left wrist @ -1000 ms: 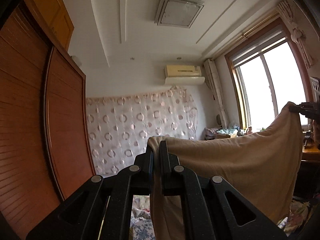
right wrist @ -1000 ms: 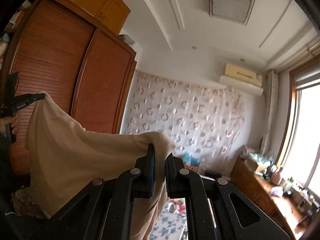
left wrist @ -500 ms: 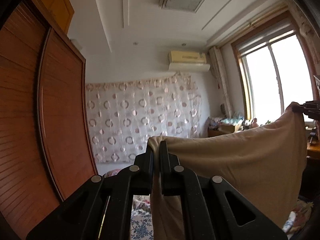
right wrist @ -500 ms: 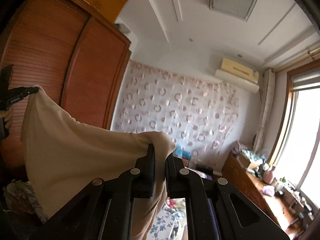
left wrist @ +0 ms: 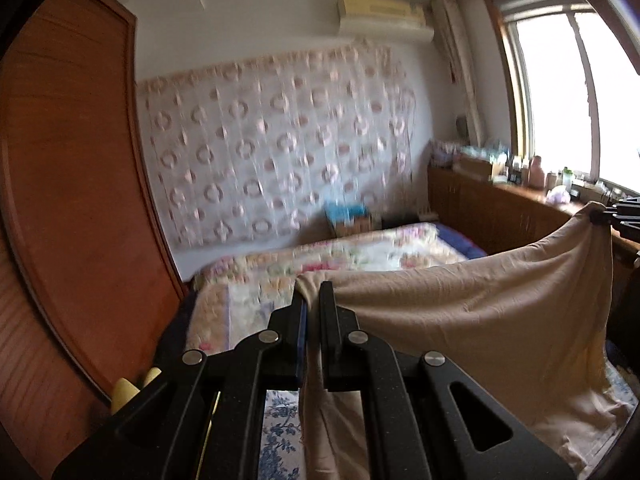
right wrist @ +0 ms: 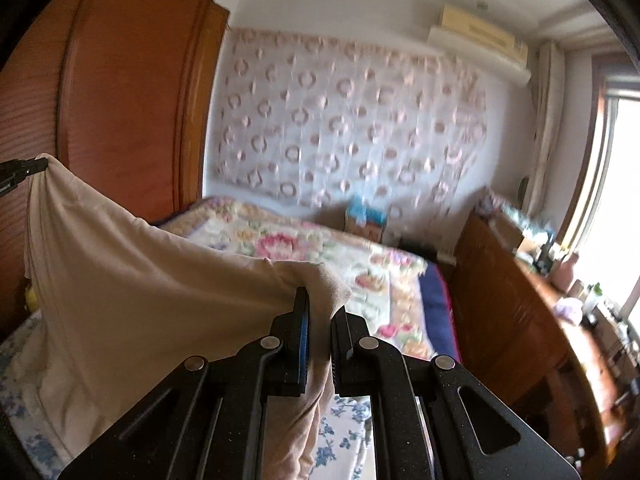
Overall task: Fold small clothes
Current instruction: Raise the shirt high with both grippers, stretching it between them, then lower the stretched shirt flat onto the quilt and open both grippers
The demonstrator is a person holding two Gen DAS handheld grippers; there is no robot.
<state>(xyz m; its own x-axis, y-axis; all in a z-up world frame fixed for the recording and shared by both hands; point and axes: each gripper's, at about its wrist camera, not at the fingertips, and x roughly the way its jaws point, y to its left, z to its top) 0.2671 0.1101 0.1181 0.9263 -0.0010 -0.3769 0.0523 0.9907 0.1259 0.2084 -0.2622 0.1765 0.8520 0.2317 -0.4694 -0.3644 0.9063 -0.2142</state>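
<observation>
A beige garment (left wrist: 472, 320) hangs stretched between both grippers above a bed. My left gripper (left wrist: 312, 300) is shut on one top corner of it. From that view the cloth runs right to the other gripper's tip (left wrist: 624, 212). My right gripper (right wrist: 320, 304) is shut on the opposite corner, where the fabric bunches between the pads. In the right wrist view the beige garment (right wrist: 140, 288) spans left to the left gripper's tip (right wrist: 24, 168). Its lower edge drapes toward the blue-flowered sheet below.
A bed with a floral quilt (left wrist: 360, 256) lies ahead, with a blue-flowered sheet (right wrist: 344, 432) near me. A wooden wardrobe (left wrist: 68, 200) stands at the left. A low wooden cabinet (right wrist: 516, 292) crowded with bottles runs under the window (left wrist: 560, 96) at the right. A patterned curtain (right wrist: 344, 120) covers the far wall.
Both grippers have swung down and forward with the garment still stretched between them. The views dropped from the ceiling to the bed and far wall.
</observation>
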